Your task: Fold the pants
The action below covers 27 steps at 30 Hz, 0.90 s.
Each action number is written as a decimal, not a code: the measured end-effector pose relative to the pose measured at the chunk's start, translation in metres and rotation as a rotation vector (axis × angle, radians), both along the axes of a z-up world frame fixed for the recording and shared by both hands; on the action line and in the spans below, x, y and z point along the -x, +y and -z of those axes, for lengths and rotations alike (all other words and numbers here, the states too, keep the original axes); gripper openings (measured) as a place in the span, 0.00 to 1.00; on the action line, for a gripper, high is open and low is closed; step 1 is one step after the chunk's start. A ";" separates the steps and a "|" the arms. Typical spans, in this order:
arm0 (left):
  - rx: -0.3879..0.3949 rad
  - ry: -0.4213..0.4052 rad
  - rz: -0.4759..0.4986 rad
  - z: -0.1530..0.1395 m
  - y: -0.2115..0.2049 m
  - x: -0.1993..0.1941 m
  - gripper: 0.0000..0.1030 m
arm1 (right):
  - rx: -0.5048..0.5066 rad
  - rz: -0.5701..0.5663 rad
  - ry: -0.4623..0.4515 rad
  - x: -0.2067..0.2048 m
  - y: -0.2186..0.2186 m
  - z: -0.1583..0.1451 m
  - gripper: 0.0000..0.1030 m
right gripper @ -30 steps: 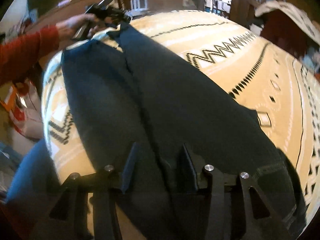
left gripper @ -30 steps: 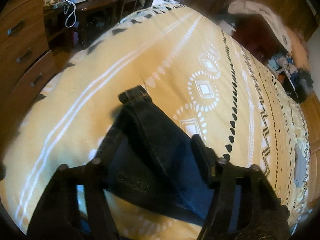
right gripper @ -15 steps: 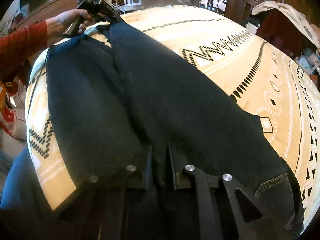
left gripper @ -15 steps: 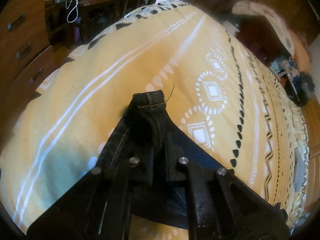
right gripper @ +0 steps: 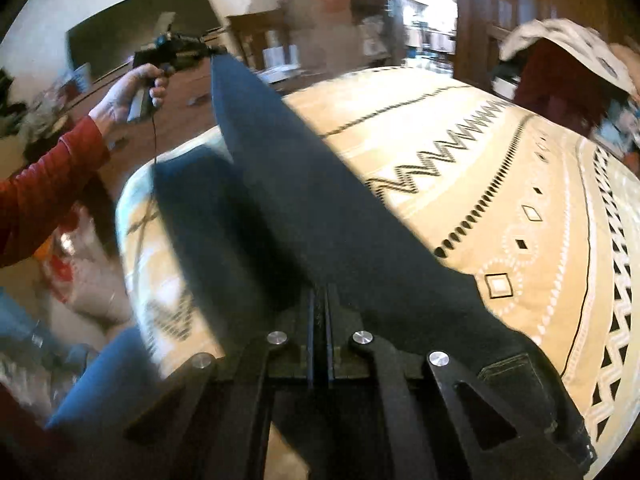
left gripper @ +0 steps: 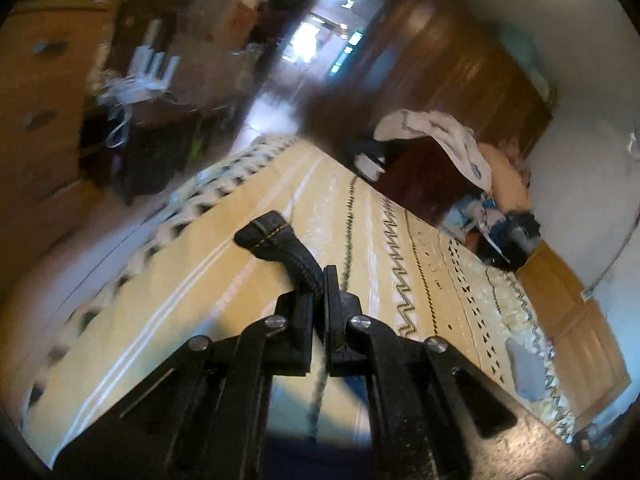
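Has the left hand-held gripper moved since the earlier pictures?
Yes. The left hand-held gripper, shut on the jeans hem, has risen: it lay low on the yellow bedspread before and now hangs above it.

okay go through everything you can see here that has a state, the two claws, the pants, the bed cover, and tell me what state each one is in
left claw: shut on the pants hem, raised above the bed.
right claw: shut on the pants' waist end.
pants: dark denim, one leg lifted taut between the claws, the other lying flat.
bed cover: yellow patterned, spread flat.
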<state>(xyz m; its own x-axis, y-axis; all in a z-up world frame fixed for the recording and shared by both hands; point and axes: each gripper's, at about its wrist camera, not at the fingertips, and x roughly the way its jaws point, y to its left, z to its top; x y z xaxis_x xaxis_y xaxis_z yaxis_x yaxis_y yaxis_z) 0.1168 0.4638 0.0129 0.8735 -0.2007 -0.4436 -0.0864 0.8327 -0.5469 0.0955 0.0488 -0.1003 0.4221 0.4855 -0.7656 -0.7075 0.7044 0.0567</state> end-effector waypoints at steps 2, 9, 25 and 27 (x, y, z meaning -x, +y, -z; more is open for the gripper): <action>0.010 0.038 -0.037 0.027 0.014 0.041 0.04 | 0.033 -0.050 0.048 0.012 0.008 0.019 0.05; 0.257 0.247 -0.195 0.189 0.055 0.121 0.07 | 0.136 -0.084 0.217 0.017 0.020 0.094 0.05; 0.259 0.237 -0.327 0.191 0.080 0.143 0.04 | 0.162 -0.109 0.191 0.024 0.018 0.076 0.05; 0.274 0.236 -0.346 0.193 0.083 0.147 0.02 | 0.205 -0.094 0.169 0.024 0.018 0.086 0.07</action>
